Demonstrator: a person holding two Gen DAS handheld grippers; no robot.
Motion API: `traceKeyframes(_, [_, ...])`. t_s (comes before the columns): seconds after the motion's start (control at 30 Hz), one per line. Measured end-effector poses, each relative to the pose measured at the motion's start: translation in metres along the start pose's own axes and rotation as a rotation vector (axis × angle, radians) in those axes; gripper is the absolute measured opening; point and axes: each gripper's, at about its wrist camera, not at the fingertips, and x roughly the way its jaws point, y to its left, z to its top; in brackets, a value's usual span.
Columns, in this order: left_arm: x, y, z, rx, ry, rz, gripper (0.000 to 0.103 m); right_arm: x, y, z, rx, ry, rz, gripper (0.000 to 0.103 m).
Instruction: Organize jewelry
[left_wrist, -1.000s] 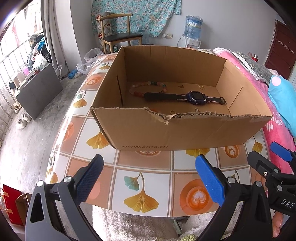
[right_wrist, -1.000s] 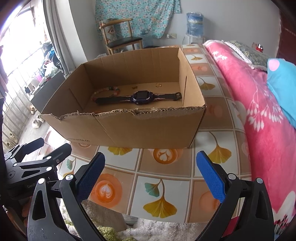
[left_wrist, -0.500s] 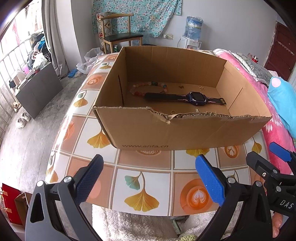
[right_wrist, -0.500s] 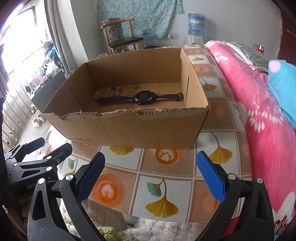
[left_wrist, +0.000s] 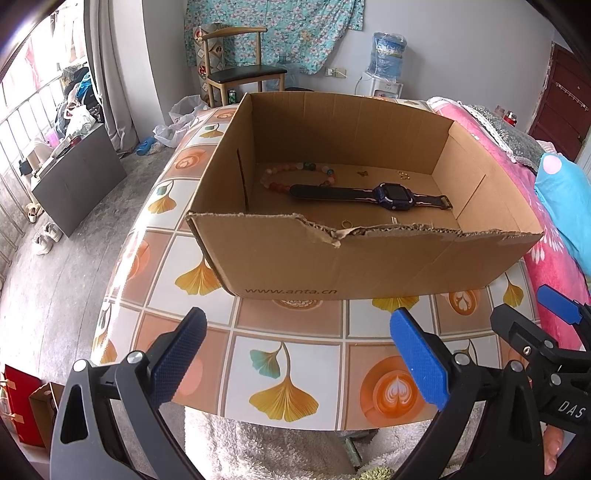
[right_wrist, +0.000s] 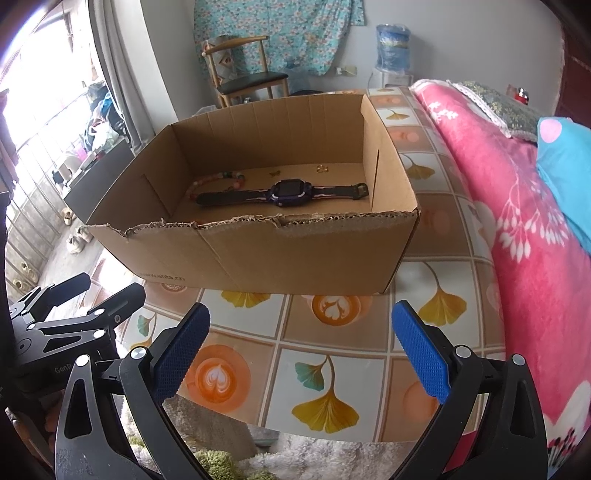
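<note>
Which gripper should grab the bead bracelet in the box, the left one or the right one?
Probably the left gripper. The bracelet lies at the box's left end, on that gripper's side. The right gripper, also open and empty, would have to reach across the watch.

Daylight enters from the window (right_wrist: 33, 85) at upper left, overexposed in the right wrist view. Both views are bright and sharp, shadows soft. Fisheye distortion bends the table (left_wrist: 295, 354) edges; dark vignetting fills the frame corners.
</note>
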Motion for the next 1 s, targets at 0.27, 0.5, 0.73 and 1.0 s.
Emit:
traceKeyframes(0.27, [-0.0004,-0.0001,-0.0002,-0.001,0.001,0.000,0.098,0.0010,0.0008,0.0003,0.002,0.004,-0.001,0.095])
traceKeyframes(0.5, [0.0000,0.0001,0.0001,0.000,0.000,0.000,0.098,0.0009,0.0027,0.0012,0.003,0.004,-0.003,0.095])
traceKeyframes(0.73, [-0.0005,0.0000,-0.0001,0.000,0.000,-0.001,0.098,0.0019,0.0042,0.0023,0.005,0.007,-0.004,0.095])
traceKeyframes(1.0, [0.0000,0.0000,0.0001,0.000,0.000,0.000,0.098,0.0023,0.0068,0.0035,0.004,0.009,-0.004,0.095])
